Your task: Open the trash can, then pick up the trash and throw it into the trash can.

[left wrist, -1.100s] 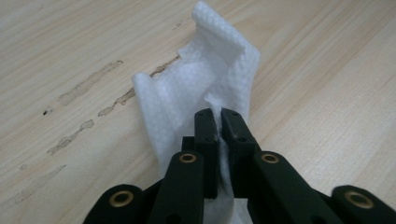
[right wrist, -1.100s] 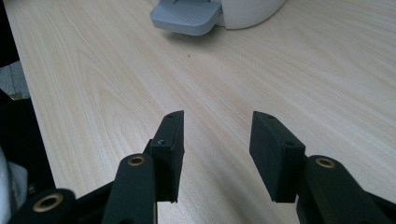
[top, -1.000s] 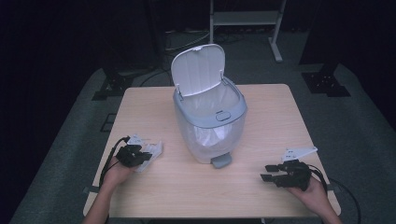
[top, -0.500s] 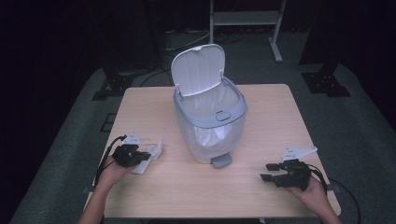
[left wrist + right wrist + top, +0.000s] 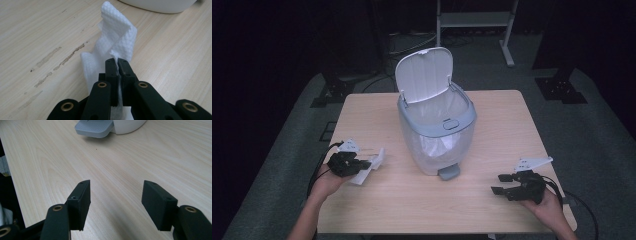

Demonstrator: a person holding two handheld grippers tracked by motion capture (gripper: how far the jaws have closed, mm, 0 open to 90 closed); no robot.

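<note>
A white paper towel (image 5: 116,42) is pinched between the jaws of my left gripper (image 5: 117,61), which is shut on it; the towel stands up crumpled just above the wood. From above, the left gripper (image 5: 362,164) and towel (image 5: 373,163) sit at the table's front left. A pedal bin (image 5: 437,132) with a white liner and raised lid (image 5: 423,74) stands mid-table. My right gripper (image 5: 501,183) rests at the front right, open, with nothing between its jaws, which have just been opening (image 5: 116,195). The bin's grey pedal (image 5: 93,127) lies ahead of it.
The wooden table (image 5: 502,120) has bare room around the bin. Dark floor with stand bases (image 5: 559,87) surrounds it, and a metal rack (image 5: 474,20) stands behind. Cables trail from both grippers off the front edge.
My left gripper has lifted slightly with the towel in it. The right gripper's jaws have spread wider; that hand has stayed put.
</note>
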